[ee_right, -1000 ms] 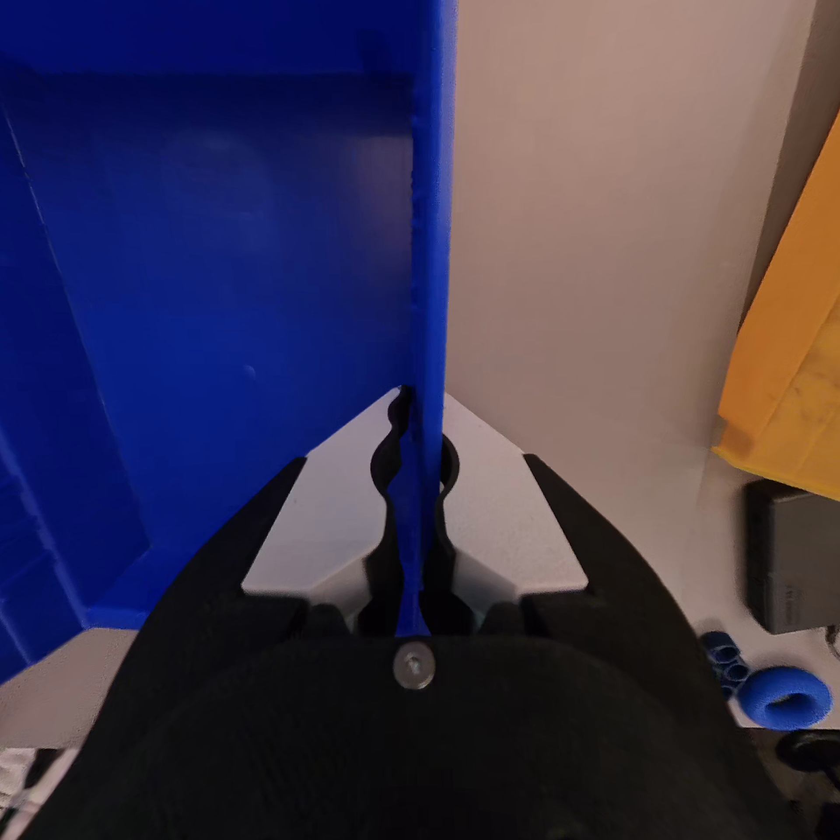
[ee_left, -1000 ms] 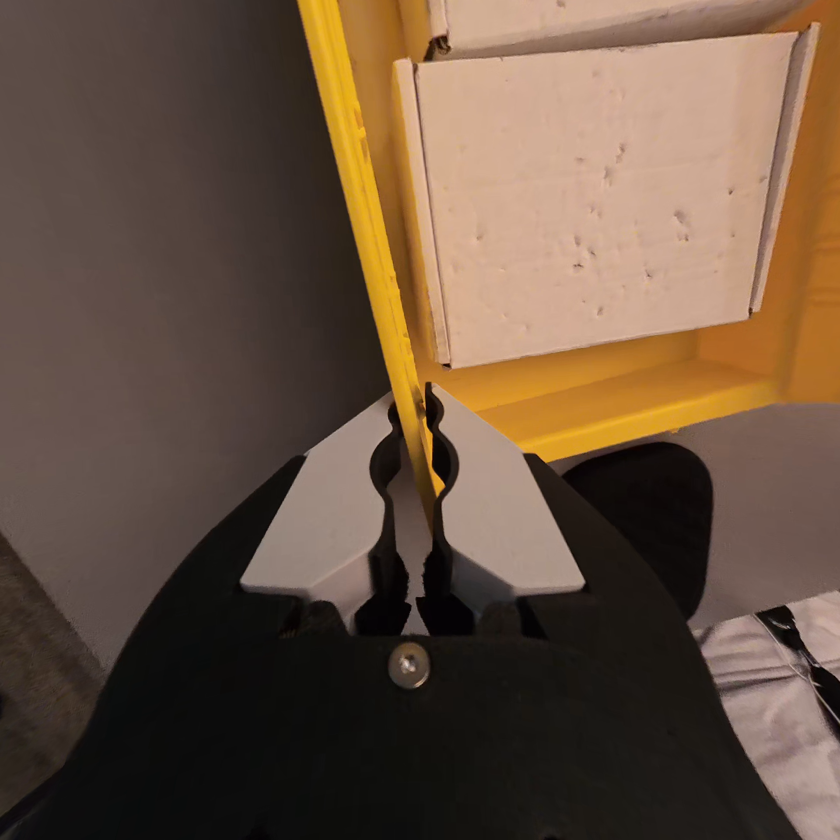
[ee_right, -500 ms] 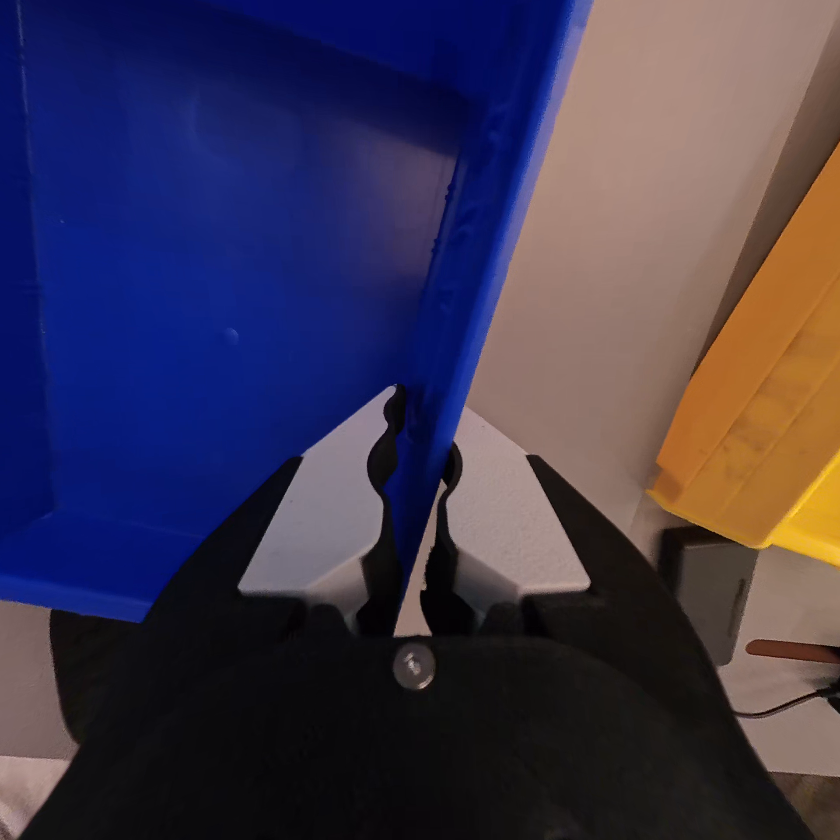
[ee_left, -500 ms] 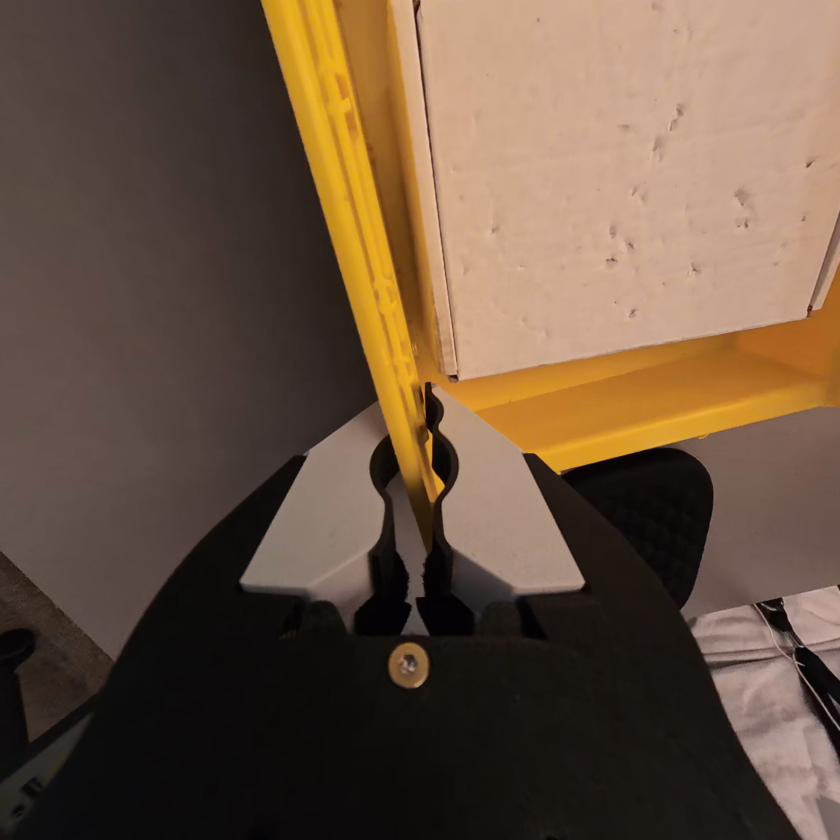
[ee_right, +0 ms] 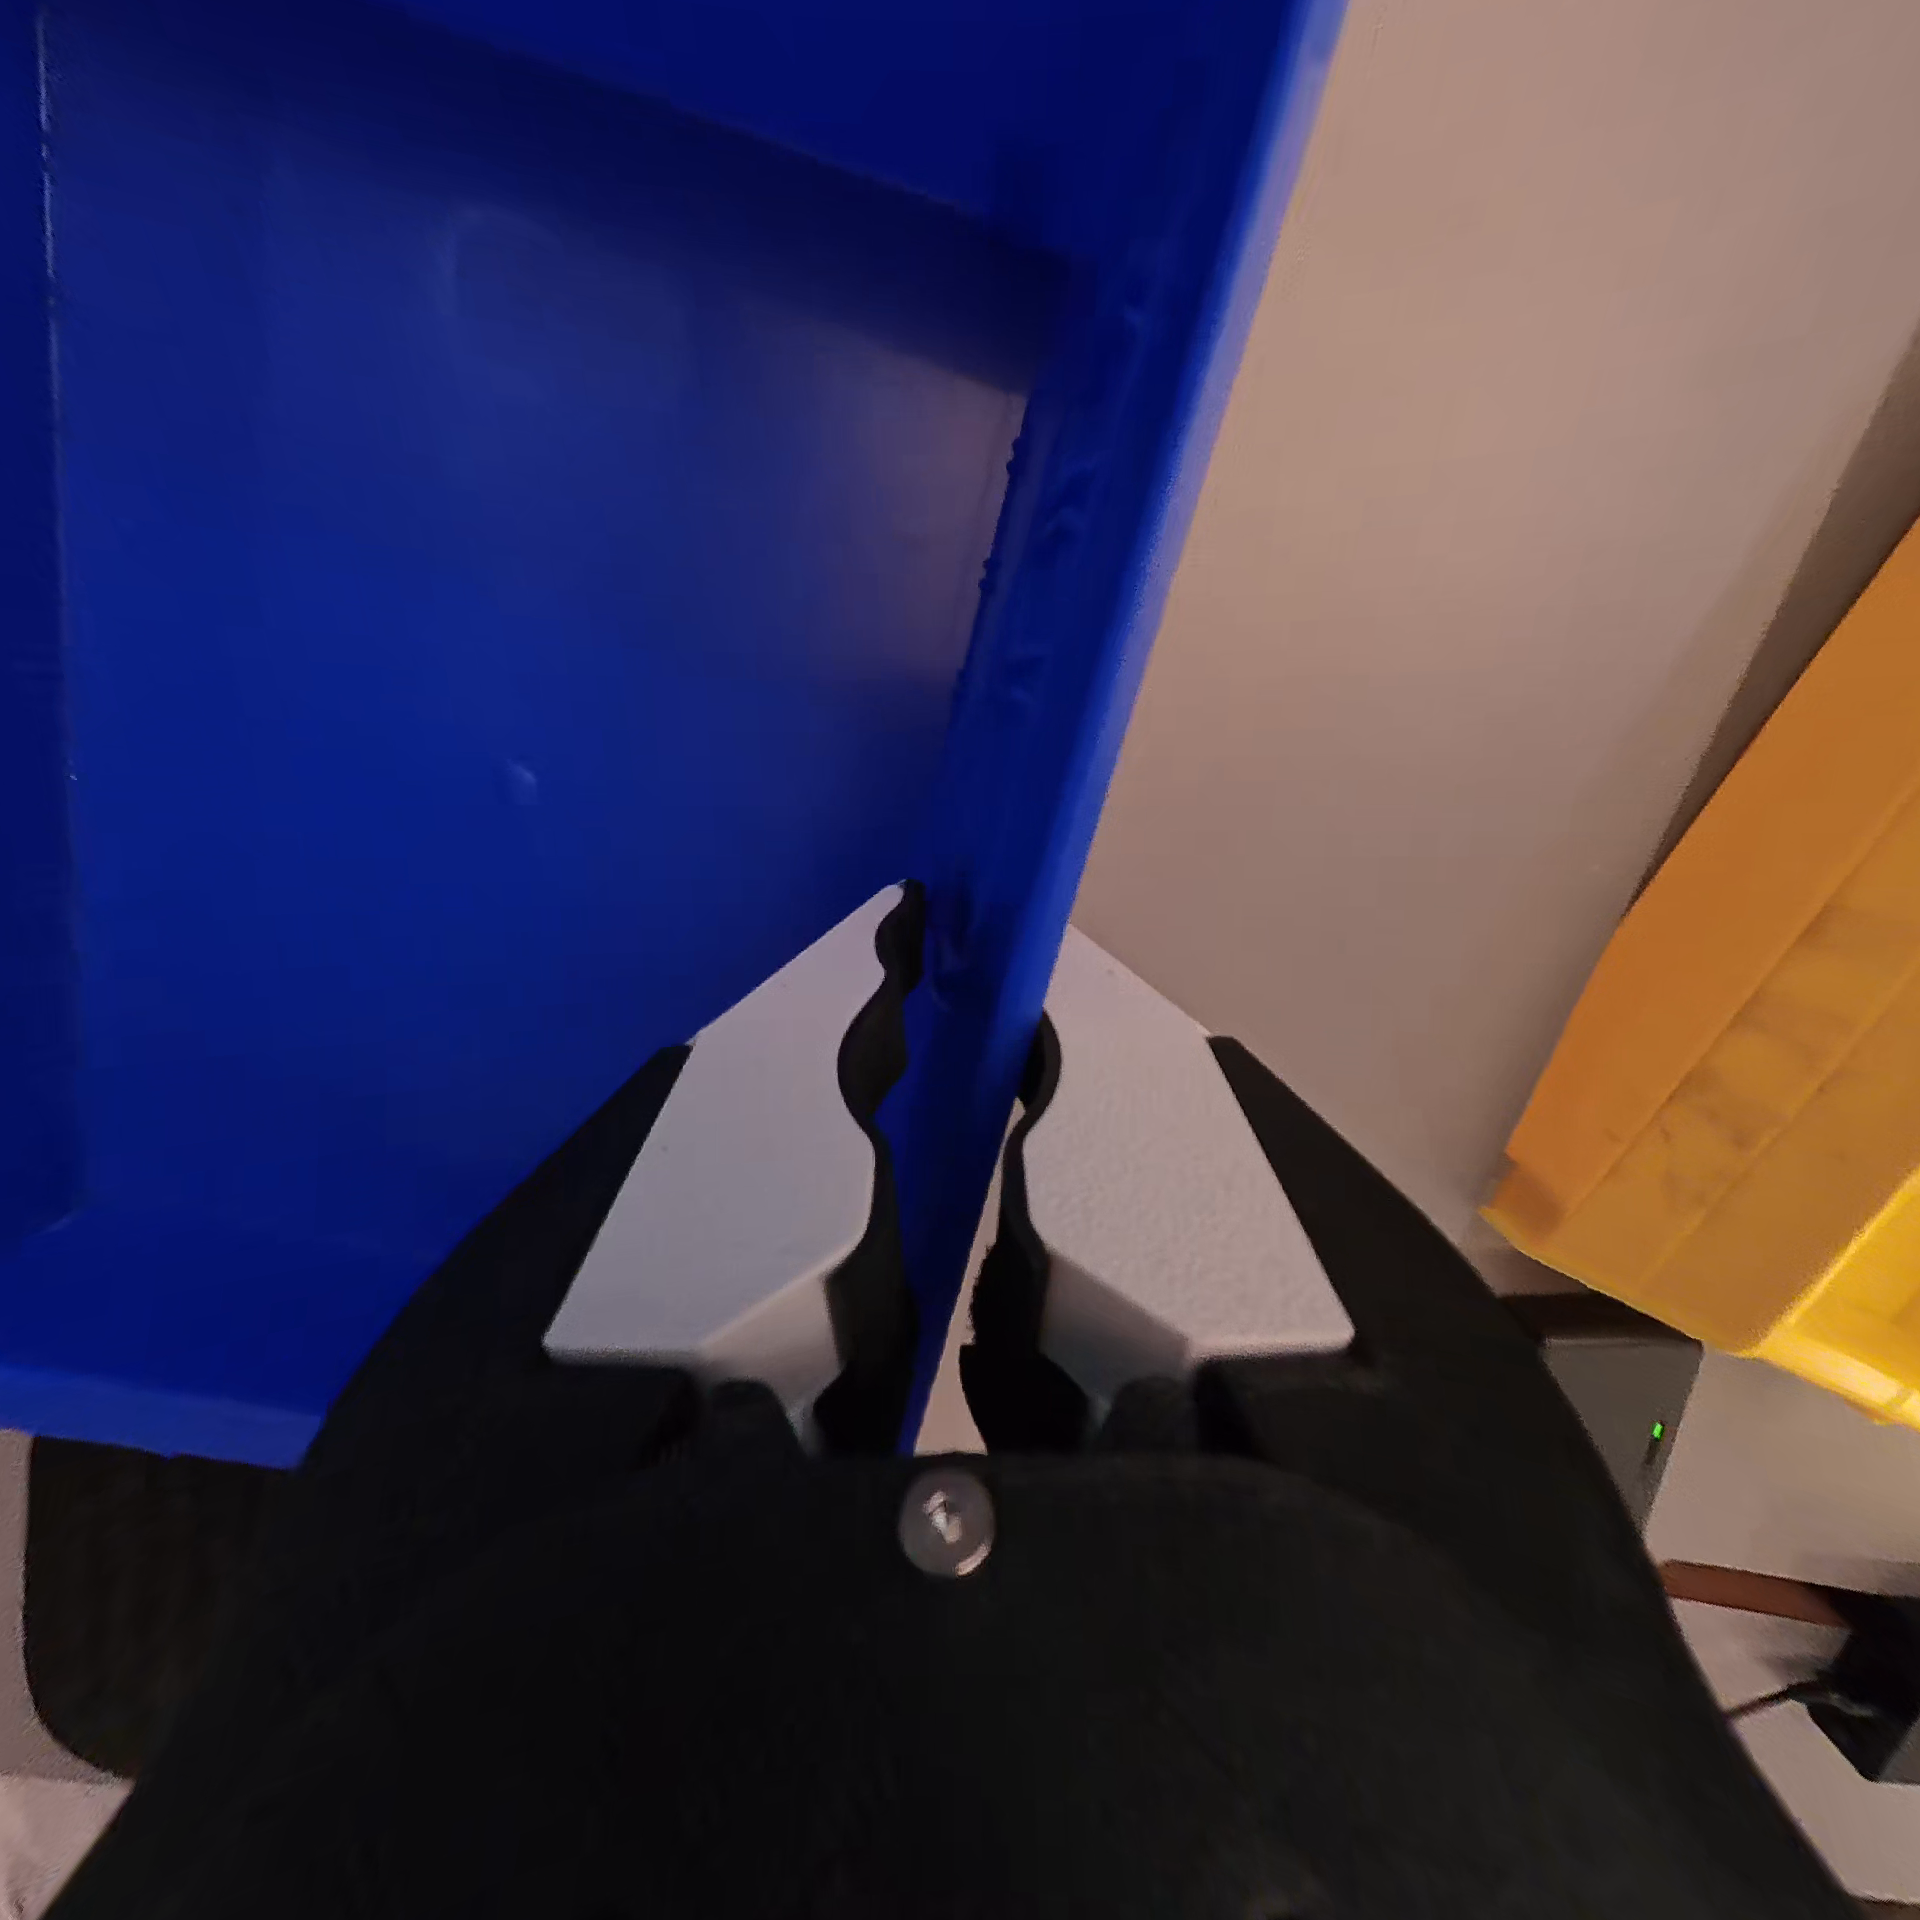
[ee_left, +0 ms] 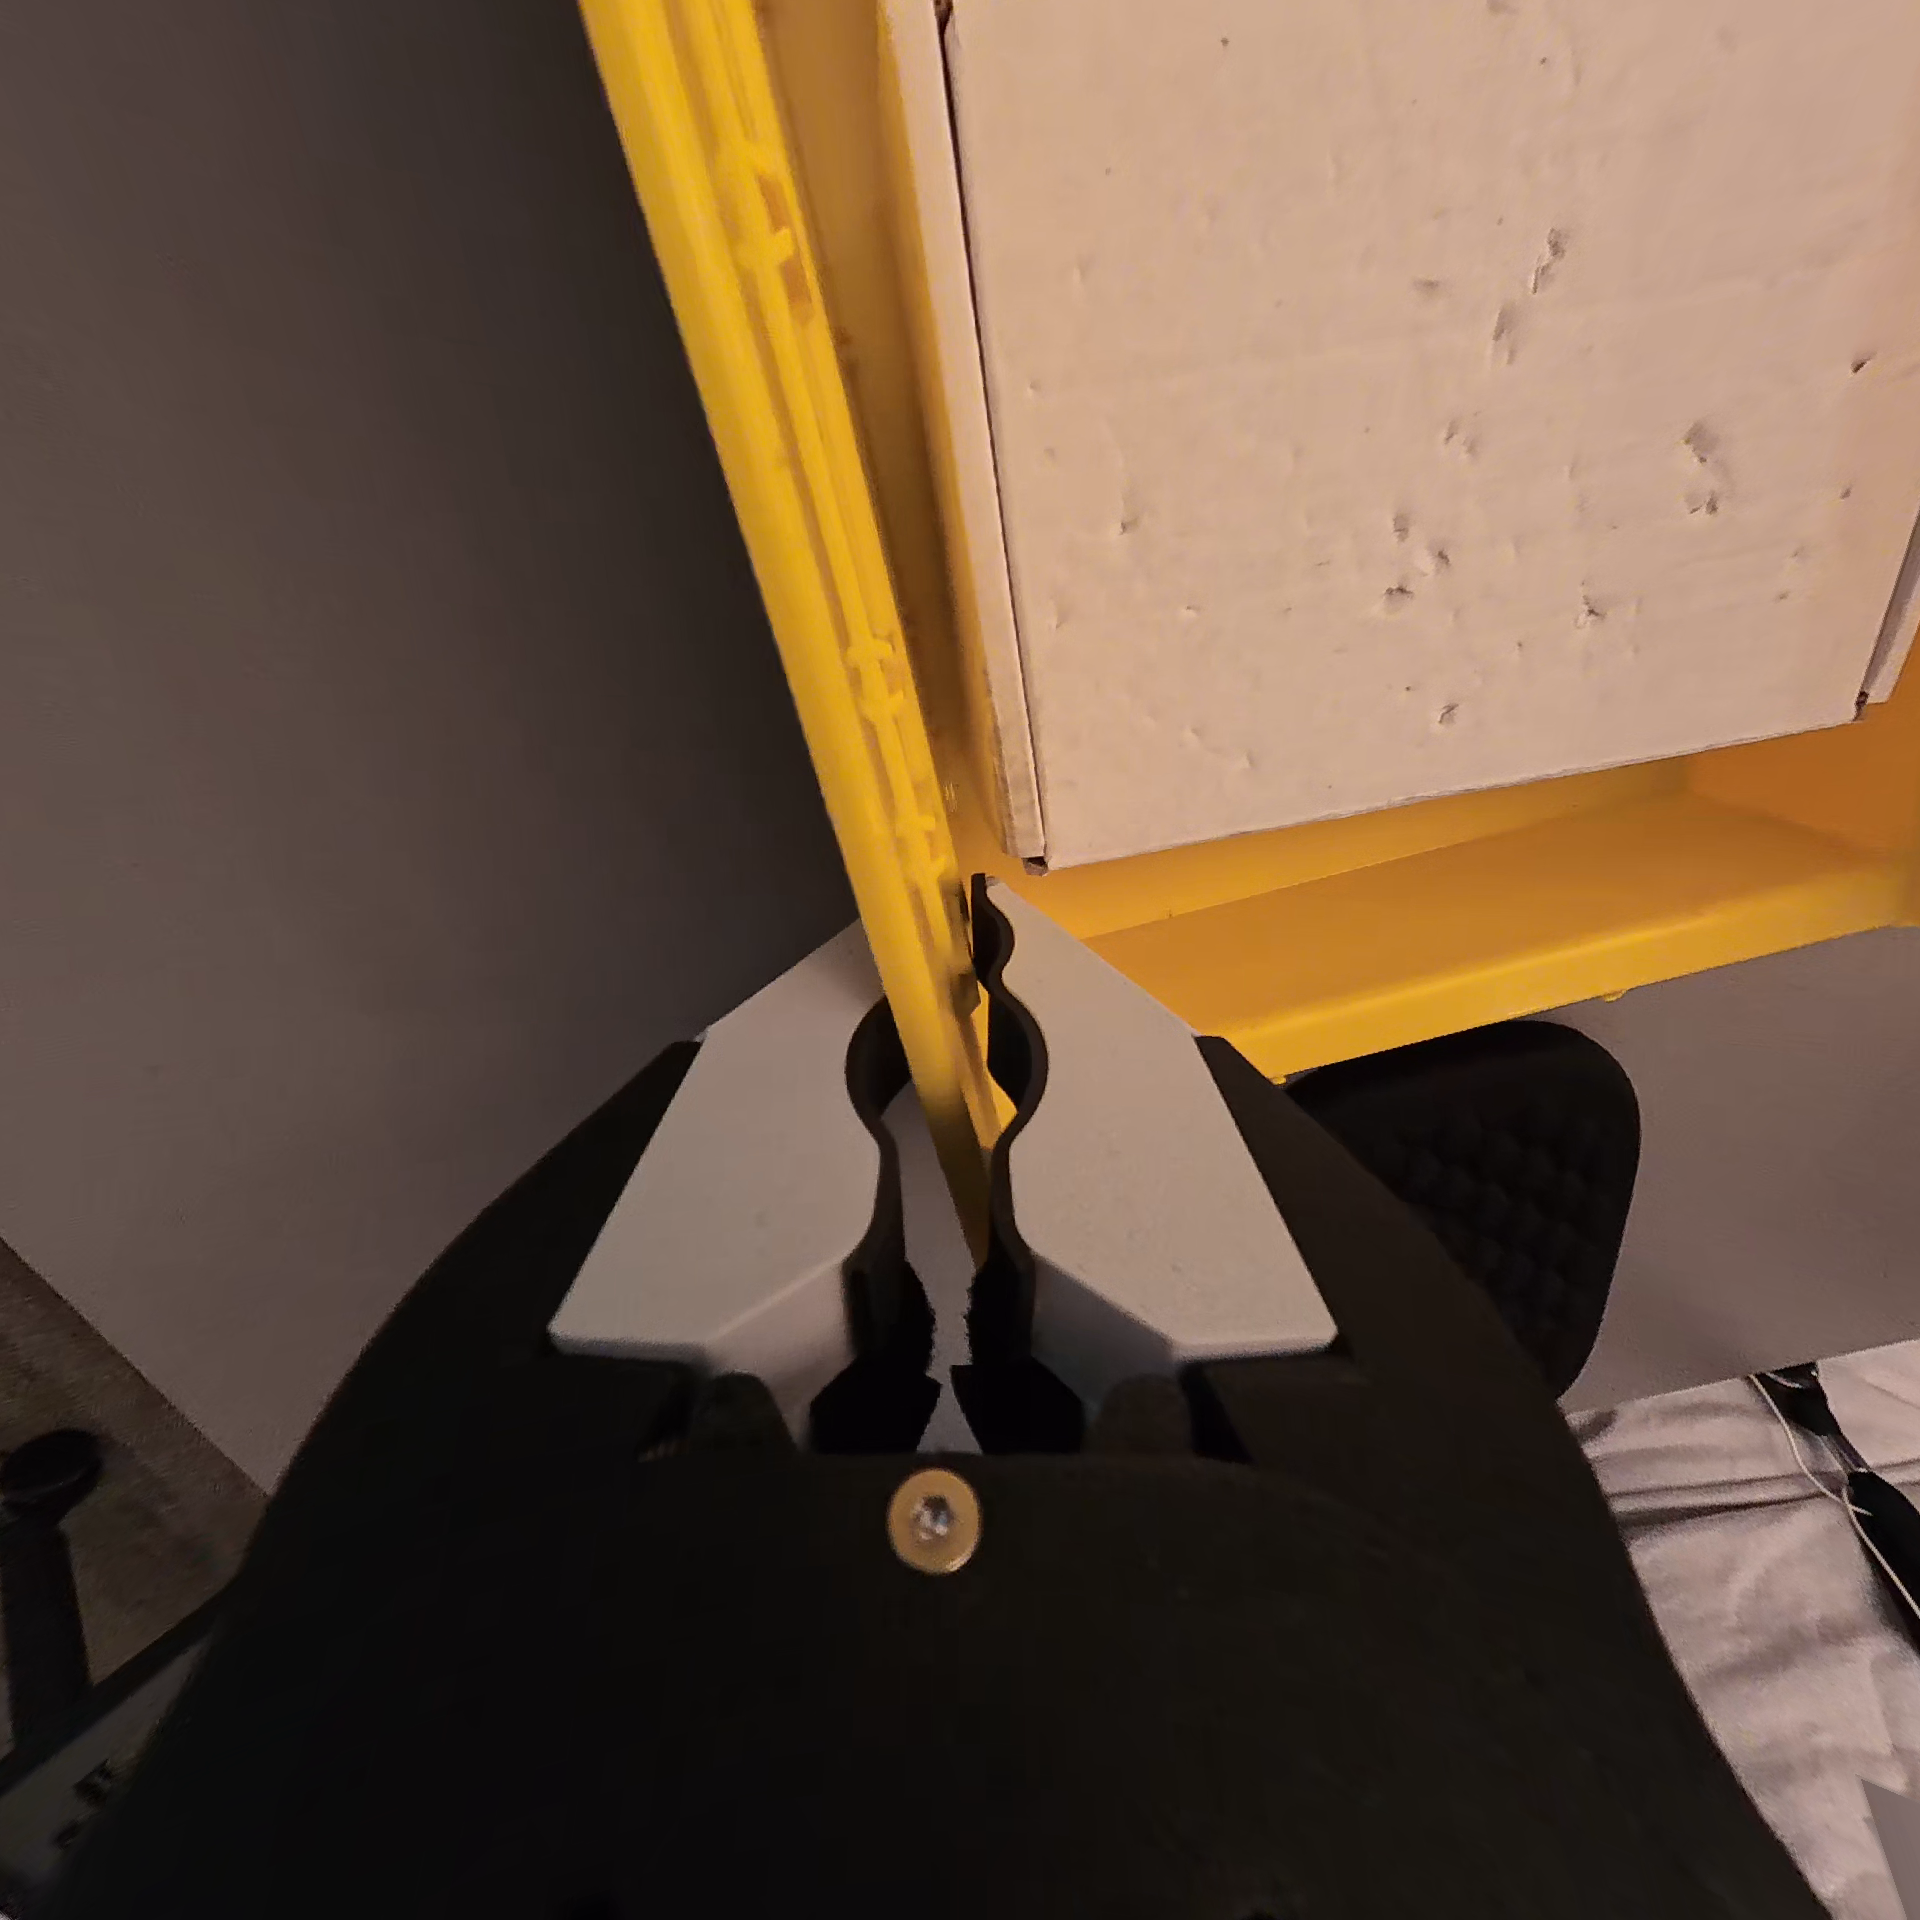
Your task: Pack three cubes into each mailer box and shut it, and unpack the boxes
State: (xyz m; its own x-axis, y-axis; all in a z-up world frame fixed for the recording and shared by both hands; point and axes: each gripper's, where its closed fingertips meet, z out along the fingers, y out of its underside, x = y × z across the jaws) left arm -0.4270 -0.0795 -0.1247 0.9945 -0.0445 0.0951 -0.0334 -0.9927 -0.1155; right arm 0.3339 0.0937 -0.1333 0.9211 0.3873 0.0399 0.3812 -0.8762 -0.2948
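The left gripper (ee_left: 961,1039) is clamped on the side wall of the yellow bin (ee_left: 1455,935), its fingers nearly closed. A shut white mailer box (ee_left: 1455,468) lies inside that bin, just right of the gripped wall. Right of the yellow bin's position, the blue bin (ee_right: 520,623), seen empty, is pinched at its wall by the right gripper (ee_right: 971,1023). Bin repositioning is judged in hand; level set-down is required next. No cubes are seen.
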